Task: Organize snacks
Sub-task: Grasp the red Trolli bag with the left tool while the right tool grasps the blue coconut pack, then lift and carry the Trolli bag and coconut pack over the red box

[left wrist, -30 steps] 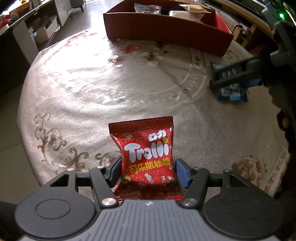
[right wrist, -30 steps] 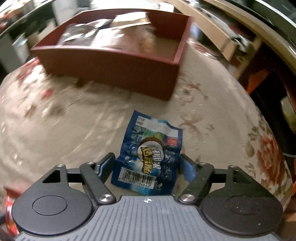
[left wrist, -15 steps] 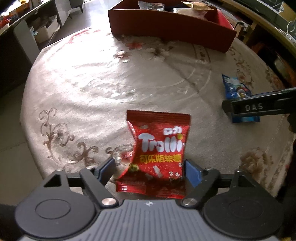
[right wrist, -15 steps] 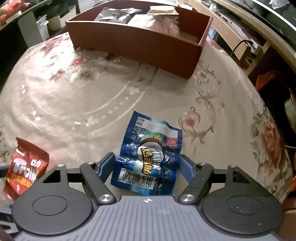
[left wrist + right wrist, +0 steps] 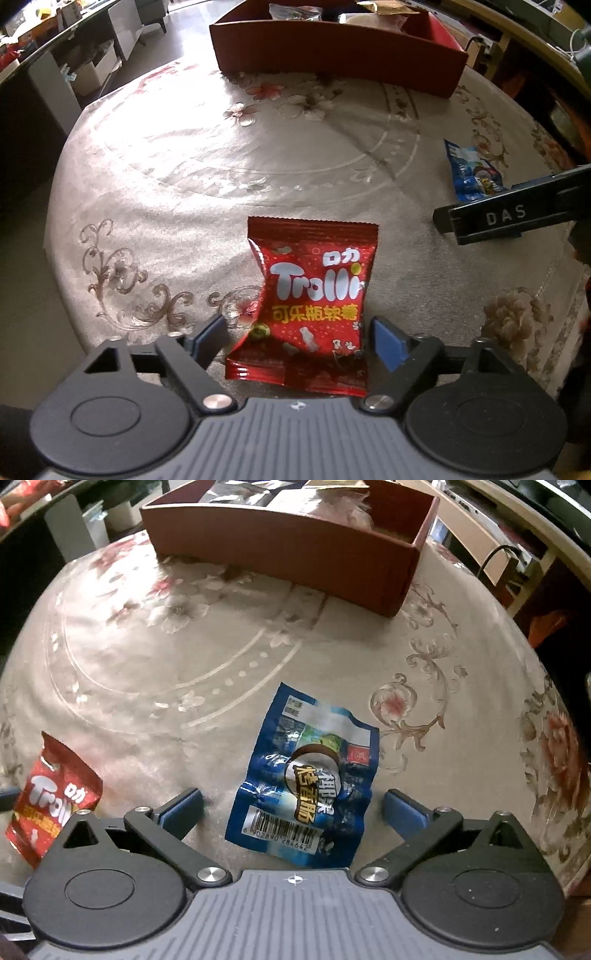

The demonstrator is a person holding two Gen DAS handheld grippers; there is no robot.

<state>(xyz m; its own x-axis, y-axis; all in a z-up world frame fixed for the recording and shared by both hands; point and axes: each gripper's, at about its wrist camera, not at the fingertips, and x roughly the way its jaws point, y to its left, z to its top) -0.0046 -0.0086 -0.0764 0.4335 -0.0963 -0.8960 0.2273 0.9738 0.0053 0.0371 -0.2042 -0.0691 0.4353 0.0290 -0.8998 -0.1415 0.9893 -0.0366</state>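
While both open: L gripper (image 5: 299, 332) round Trolli pkt (image 5: 314, 306).

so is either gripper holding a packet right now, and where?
Neither. Left gripper open around red Trolli packet; right gripper open around blue packet.

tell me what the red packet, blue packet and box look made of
Red packet: glossy plastic film, probably; it glints and has crimped ends. Blue packet: shiny crinkled plastic film, creased with highlights. Box: matte reddish-brown, likely cardboard or thin board; thin straight walls.
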